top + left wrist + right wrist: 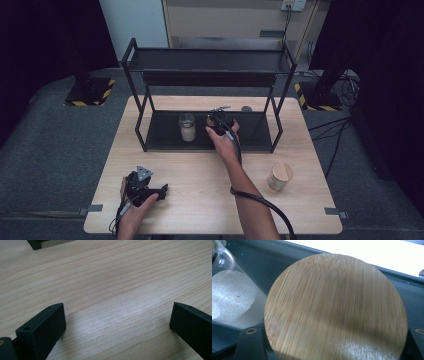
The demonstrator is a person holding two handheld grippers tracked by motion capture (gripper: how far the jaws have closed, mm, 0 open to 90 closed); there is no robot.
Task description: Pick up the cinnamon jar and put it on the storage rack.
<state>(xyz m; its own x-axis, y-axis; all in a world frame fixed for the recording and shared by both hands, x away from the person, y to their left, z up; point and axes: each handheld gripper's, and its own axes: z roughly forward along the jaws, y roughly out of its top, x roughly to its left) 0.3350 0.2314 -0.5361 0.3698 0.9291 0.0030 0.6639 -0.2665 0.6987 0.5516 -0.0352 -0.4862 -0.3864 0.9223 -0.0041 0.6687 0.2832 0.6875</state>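
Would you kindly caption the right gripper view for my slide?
Bamboo jar lid between the right gripper fingers, glass jar beside it.

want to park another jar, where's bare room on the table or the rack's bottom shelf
Free: table front, between the left tool and the wooden-lidded jar; the bottom shelf's left end and right end. Crowded: shelf middle, where the glass jar stands beside the right tool's bamboo-lidded jar.

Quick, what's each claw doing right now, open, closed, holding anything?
Left claw: open, holding nothing, low over the bare table.
Right claw: closed on the bamboo-lidded jar at the rack's lower shelf.
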